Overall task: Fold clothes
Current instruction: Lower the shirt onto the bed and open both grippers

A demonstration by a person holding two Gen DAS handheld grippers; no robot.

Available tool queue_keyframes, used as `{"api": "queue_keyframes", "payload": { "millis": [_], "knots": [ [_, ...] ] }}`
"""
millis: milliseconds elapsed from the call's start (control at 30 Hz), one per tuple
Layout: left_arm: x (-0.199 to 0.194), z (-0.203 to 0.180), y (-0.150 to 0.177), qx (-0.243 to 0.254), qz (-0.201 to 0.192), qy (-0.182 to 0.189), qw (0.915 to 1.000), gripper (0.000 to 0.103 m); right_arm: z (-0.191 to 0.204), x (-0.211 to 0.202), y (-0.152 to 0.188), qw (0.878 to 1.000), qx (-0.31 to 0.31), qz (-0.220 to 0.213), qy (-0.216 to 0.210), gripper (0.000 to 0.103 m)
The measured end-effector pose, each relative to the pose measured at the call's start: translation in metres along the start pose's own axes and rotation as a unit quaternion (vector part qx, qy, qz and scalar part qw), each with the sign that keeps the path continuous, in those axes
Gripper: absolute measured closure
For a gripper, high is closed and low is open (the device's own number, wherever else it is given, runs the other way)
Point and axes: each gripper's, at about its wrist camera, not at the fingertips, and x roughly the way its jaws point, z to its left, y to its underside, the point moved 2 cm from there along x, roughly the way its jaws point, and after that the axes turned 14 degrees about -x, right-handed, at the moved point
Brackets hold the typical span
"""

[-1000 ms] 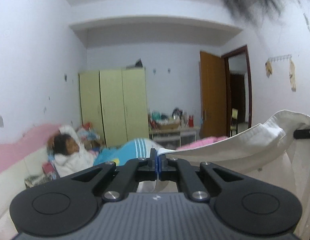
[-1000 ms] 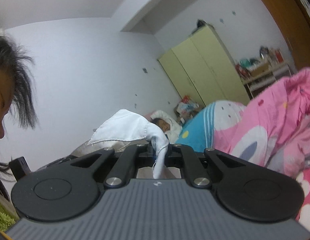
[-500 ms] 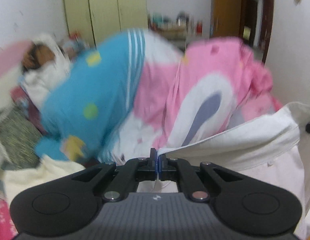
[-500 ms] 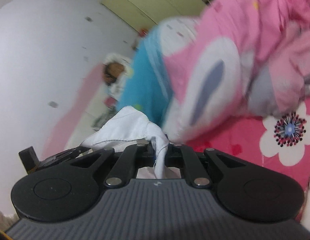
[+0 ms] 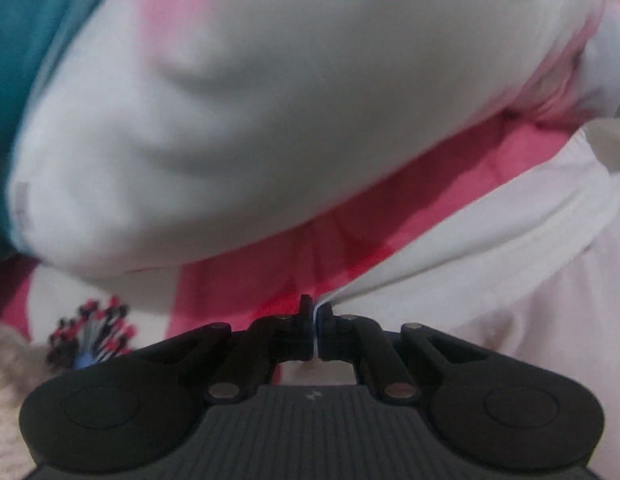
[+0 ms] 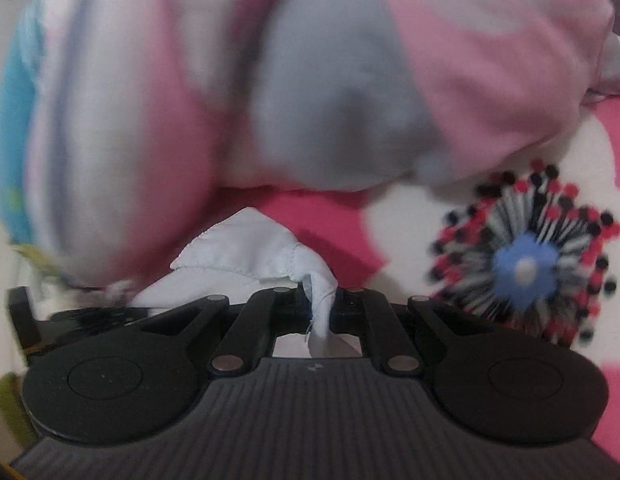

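Note:
My left gripper point(image 5: 315, 322) is shut on the edge of a white garment point(image 5: 490, 248), which stretches off to the right and hangs low over the pink flowered bedsheet point(image 5: 294, 264). My right gripper point(image 6: 321, 300) is shut on another bunched corner of the same white garment point(image 6: 246, 248), which trails off to the left. Both grippers point down at the bed, close to its surface.
A bulky pink, white and blue quilt point(image 5: 250, 100) lies heaped just beyond both grippers, also seen in the right wrist view point(image 6: 310, 80). The bedsheet point(image 6: 590, 400) has large flower prints point(image 6: 526, 264). A beige knit cloth point(image 5: 10, 380) lies at the left edge.
Both grippers have swung down from facing the room to facing the bed at close range, carrying the white garment with them. Both stay shut on it.

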Motion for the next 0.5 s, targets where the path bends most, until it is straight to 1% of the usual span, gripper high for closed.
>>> {"api": "queue_keyframes", "payload": {
  "millis": [100,200,267,300,333,367,400,433,467,500],
  "knots": [
    [0.013,0.0,0.007,0.009,-0.024,-0.003,0.9997,0.1,-0.021,0.023,0.007,1.0,0.024,-0.011,0.005,0.098],
    [0.015,0.011,0.01,-0.011,-0.036,0.009,0.9993,0.098,-0.033,0.029,0.011,0.997,0.064,-0.037,-0.019,0.096],
    [0.014,0.024,0.01,-0.045,-0.028,0.029,0.9982,0.093,-0.041,0.031,0.015,0.992,0.111,-0.049,-0.043,0.093],
    [0.013,0.033,0.01,-0.072,-0.02,0.045,0.9962,0.088,-0.046,0.032,0.018,0.987,0.139,-0.053,-0.055,0.092],
    [0.011,0.041,0.01,-0.095,-0.011,0.064,0.9933,0.07,-0.05,0.032,0.021,0.982,0.167,-0.057,-0.066,0.09],
    [0.01,0.049,0.01,-0.119,-0.002,0.084,0.9893,0.048,-0.054,0.032,0.023,0.977,0.191,-0.058,-0.076,0.086],
    [0.006,0.056,0.012,-0.133,-0.003,0.091,0.9869,0.042,-0.056,0.032,0.026,0.972,0.213,-0.058,-0.084,0.084],
    [0.002,0.062,0.014,-0.147,-0.003,0.097,0.9844,0.039,-0.058,0.031,0.027,0.968,0.228,-0.059,-0.088,0.078],
    [-0.001,0.069,0.015,-0.161,-0.004,0.103,0.9816,0.038,-0.057,0.028,0.026,0.967,0.231,-0.06,-0.086,0.073],
    [-0.004,0.075,0.018,-0.168,-0.001,0.105,0.9801,0.038,-0.052,0.025,0.024,0.972,0.217,-0.058,-0.075,0.064]
  ]
}}
